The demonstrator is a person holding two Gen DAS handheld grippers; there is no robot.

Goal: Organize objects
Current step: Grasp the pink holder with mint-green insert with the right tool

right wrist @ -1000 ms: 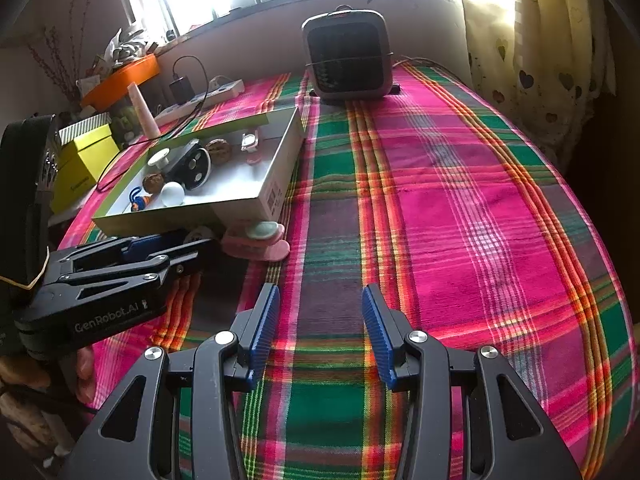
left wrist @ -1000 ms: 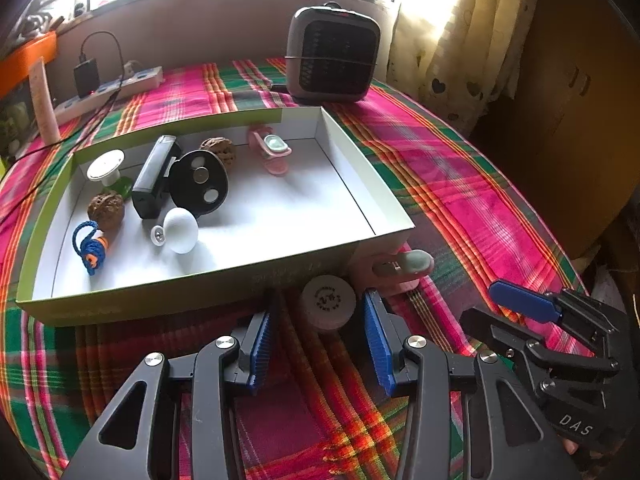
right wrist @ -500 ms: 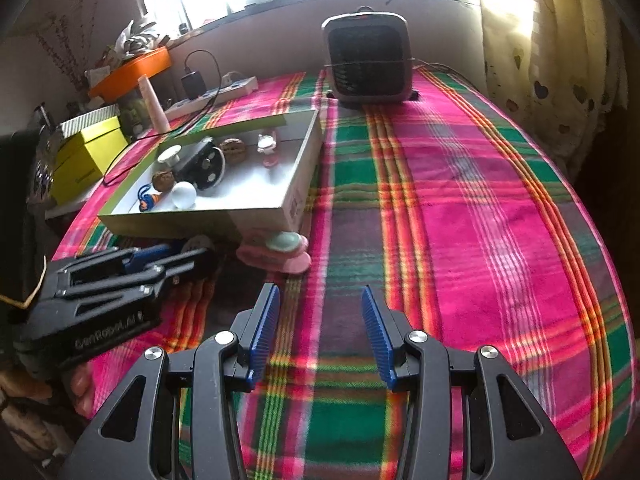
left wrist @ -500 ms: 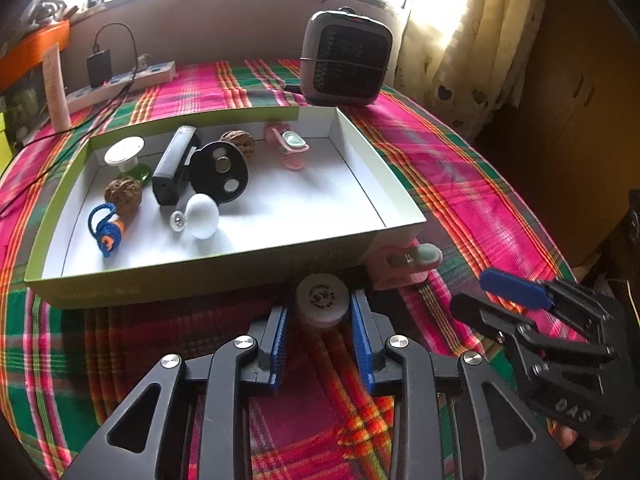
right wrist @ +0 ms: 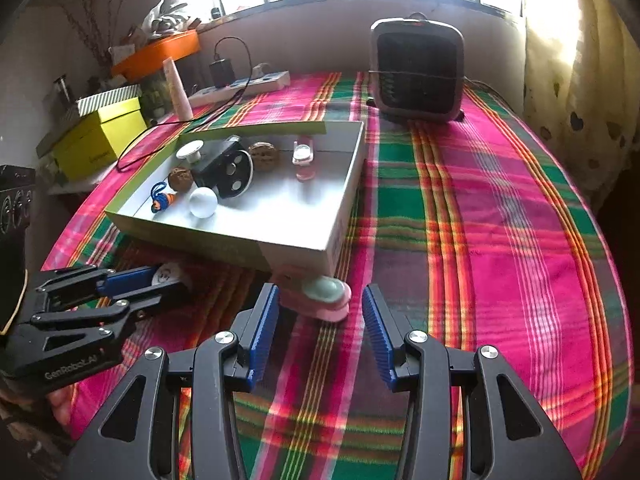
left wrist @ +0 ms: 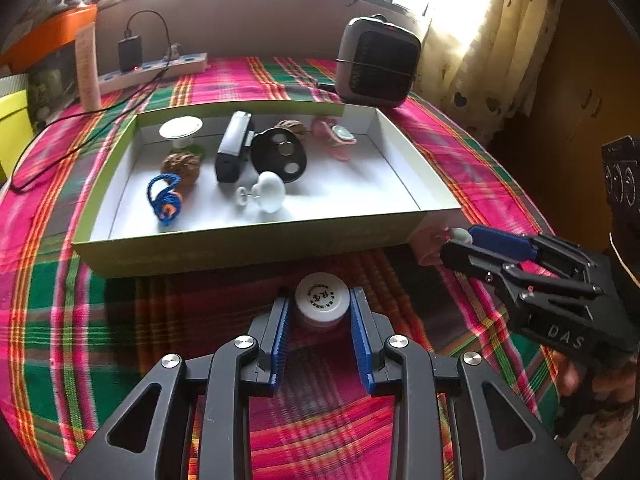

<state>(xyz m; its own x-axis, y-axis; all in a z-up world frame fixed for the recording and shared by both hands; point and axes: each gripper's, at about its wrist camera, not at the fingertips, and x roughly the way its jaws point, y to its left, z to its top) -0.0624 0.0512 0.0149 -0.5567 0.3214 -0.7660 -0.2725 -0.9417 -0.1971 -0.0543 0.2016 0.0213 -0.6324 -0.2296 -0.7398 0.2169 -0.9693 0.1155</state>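
A small white round jar [left wrist: 322,297] stands on the plaid cloth just in front of the green-walled white box [left wrist: 256,246]. My left gripper [left wrist: 320,320] has its blue pads on both sides of the jar and is shut on it; it also shows in the right wrist view [right wrist: 160,280]. A pink clip with a pale green top [right wrist: 320,296] lies at the box's near right corner. My right gripper [right wrist: 320,320] is open, its fingertips on either side of the clip. The box holds several small items: a white knob [left wrist: 270,191], a black disc [left wrist: 280,154], walnuts, a blue cord.
A grey heater [left wrist: 376,62] stands behind the box. A power strip with charger [left wrist: 152,68] and a pink tube [left wrist: 88,68] are at the back left. A yellow box [right wrist: 100,136] sits off the table's left. Curtains hang on the right.
My left gripper moved forward and closed around the white jar. My right gripper moved forward and left until its open fingers flank the pink clip.
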